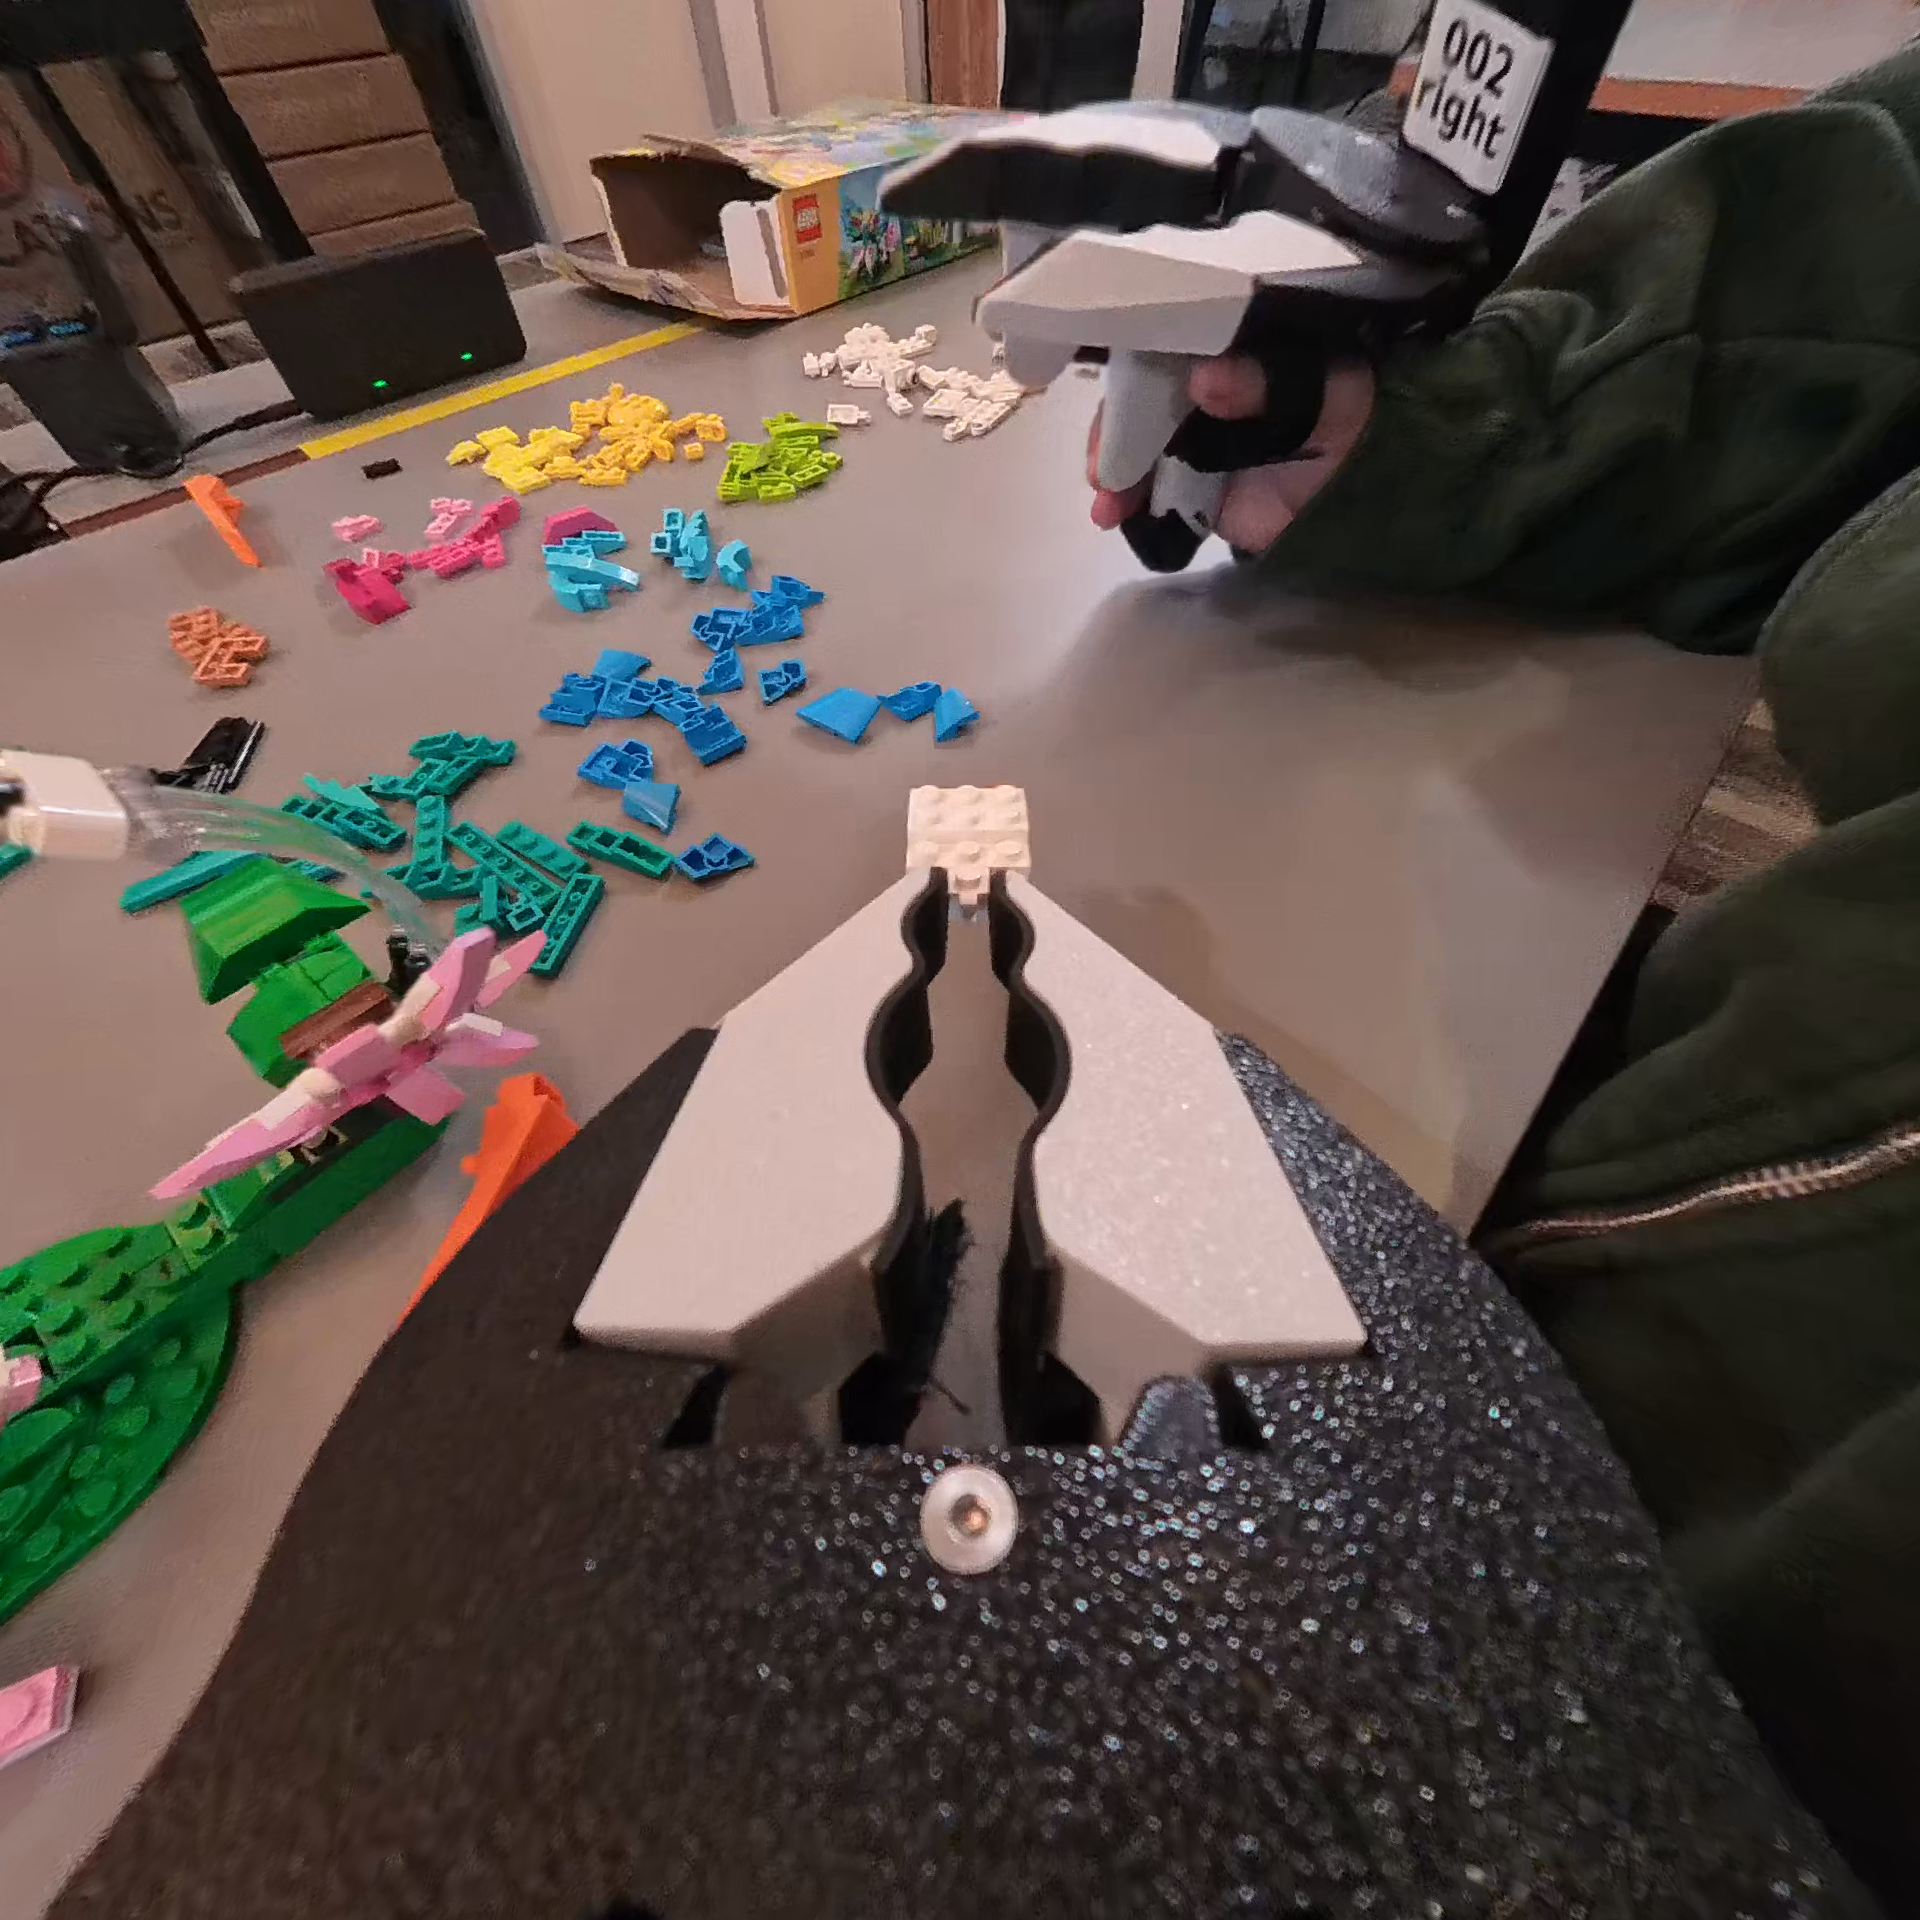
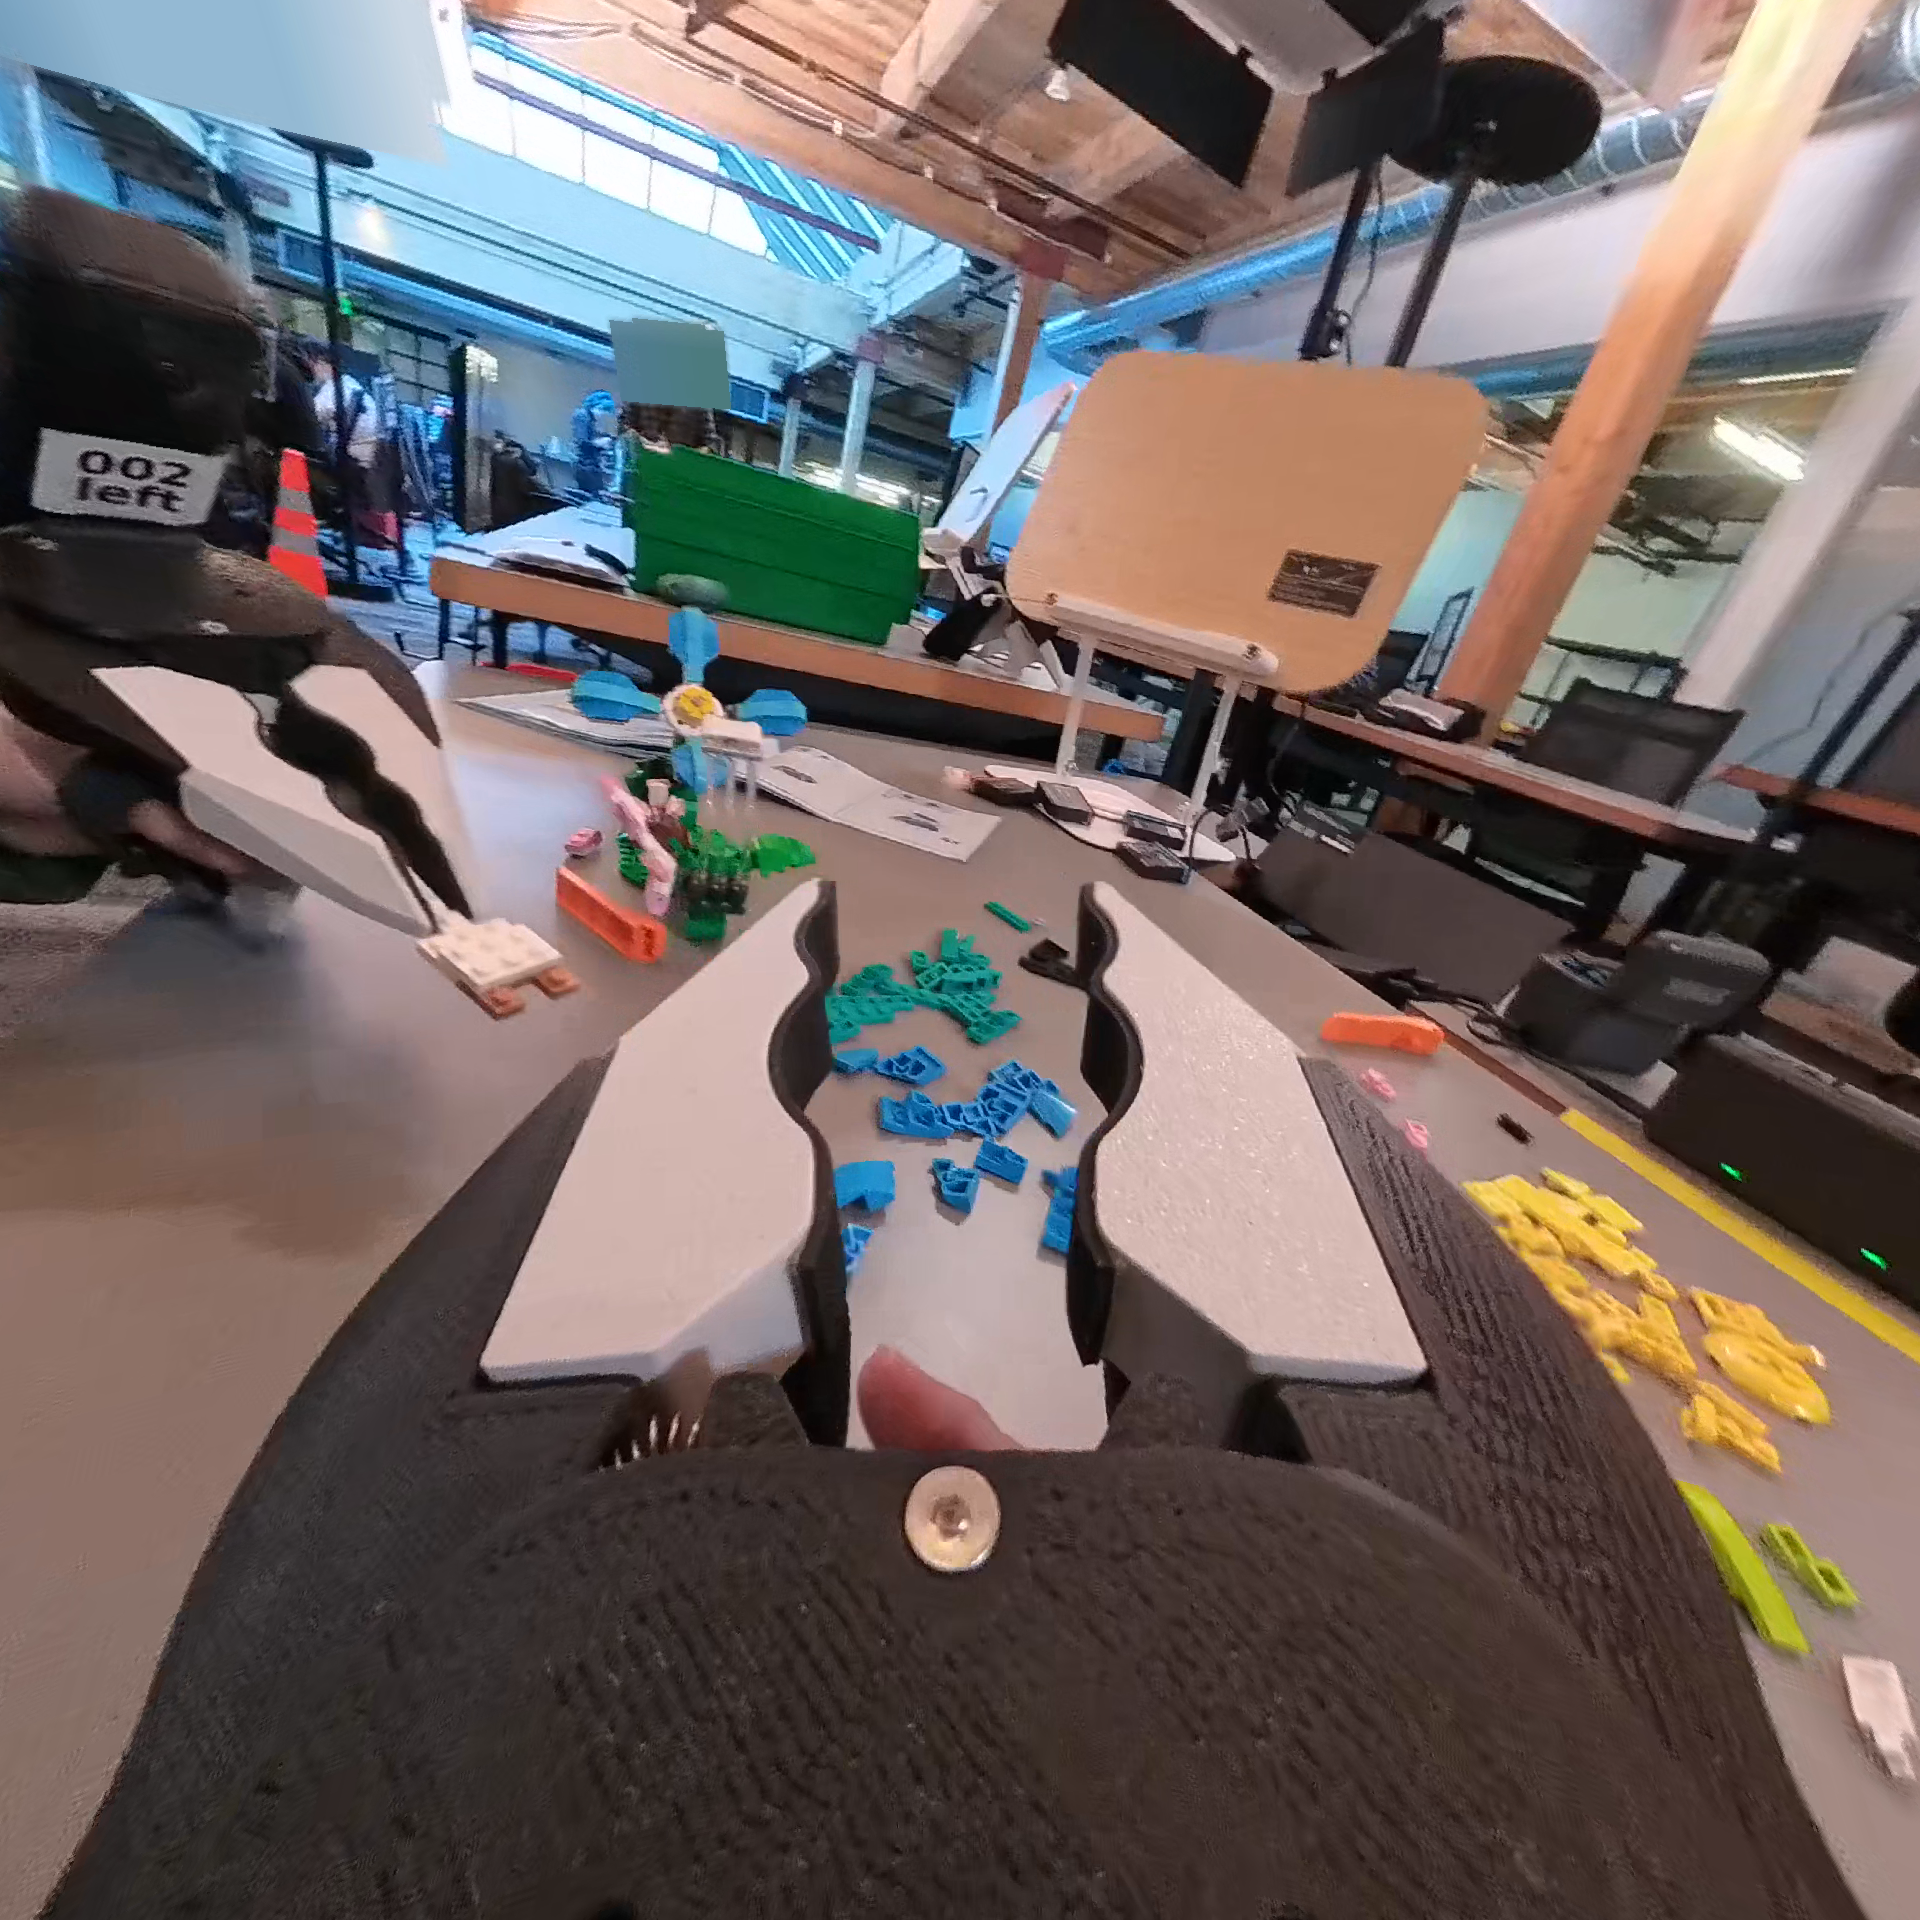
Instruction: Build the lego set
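My left gripper [image 1: 968, 885] is shut on a small white brick assembly [image 1: 968, 826], held just above the grey table. In the right wrist view this assembly [image 2: 488, 951] shows orange-brown pieces under it, with the left gripper [image 2: 442, 914] at the far left. My right gripper [image 2: 954, 902] is open and empty, raised over the blue bricks [image 2: 966, 1112]. In the left wrist view the right gripper [image 1: 940, 249] hovers at the upper right. A built green base with a pink flower [image 1: 353, 1060] stands at the left.
Loose bricks lie sorted by colour: yellow [image 1: 592, 442], lime [image 1: 779, 462], white [image 1: 914, 379], pink [image 1: 436, 556], blue [image 1: 675, 696], teal [image 1: 488, 831]. An orange tool [image 2: 608, 914] lies near the model. An opened box [image 1: 769, 223] and an instruction booklet [image 2: 873, 805] lie farther back. The left gripper's tips are roughly 15 cm from the right gripper's.
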Motion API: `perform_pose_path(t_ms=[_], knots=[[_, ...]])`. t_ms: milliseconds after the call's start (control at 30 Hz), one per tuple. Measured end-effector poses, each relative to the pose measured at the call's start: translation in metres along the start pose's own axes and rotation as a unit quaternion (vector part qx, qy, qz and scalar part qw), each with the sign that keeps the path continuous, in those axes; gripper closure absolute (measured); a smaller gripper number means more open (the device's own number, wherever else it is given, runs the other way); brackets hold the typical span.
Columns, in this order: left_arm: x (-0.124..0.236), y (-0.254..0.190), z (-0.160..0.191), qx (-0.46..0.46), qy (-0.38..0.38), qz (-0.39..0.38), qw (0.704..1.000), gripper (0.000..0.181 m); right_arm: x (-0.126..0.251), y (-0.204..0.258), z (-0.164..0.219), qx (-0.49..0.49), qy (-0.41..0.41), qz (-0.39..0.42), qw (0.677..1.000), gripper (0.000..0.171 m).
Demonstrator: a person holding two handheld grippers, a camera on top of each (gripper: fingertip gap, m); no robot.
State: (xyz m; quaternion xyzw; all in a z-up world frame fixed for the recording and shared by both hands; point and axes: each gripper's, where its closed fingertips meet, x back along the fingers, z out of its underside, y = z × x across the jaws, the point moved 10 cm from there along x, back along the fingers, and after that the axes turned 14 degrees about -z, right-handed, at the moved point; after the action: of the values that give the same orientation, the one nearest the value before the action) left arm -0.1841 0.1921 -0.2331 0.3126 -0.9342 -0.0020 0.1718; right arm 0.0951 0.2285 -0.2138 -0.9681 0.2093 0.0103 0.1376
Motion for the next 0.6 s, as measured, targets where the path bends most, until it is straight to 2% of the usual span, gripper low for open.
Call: perform_pose_path(t_ms=[33, 133, 233, 333, 467, 600], knots=[[0.001, 0.001, -0.001, 0.003, -0.001, 0.0, 1.0, 0.176, 0.001, -0.002, 0.002, -0.001, 0.002, 0.006, 1.0, 0.127], [0.015, 0.009, -0.012, 0.019, -0.017, 0.001, 1.0, 0.176, 0.003, -0.006, 0.004, -0.001, -0.002, 0.022, 1.0, 0.131], [0.044, 0.026, -0.028, 0.059, -0.055, -0.016, 0.997, 0.176, 0.004, -0.007, 0.004, 0.018, 0.003, 0.04, 0.999, 0.135], [0.08, 0.049, -0.029, 0.102, -0.089, -0.086, 0.987, 0.176, 0.003, -0.008, 0.005, 0.038, 0.014, 0.054, 0.998, 0.136], [0.121, 0.088, 0.001, 0.171, -0.102, -0.194, 0.961, 0.176, 0.002, -0.01, 0.006, 0.062, 0.025, 0.074, 0.995, 0.138], [0.143, 0.12, 0.035, 0.284, -0.124, -0.187, 0.932, 0.176, 0.001, -0.011, 0.007, 0.074, 0.038, 0.085, 0.993, 0.139]])
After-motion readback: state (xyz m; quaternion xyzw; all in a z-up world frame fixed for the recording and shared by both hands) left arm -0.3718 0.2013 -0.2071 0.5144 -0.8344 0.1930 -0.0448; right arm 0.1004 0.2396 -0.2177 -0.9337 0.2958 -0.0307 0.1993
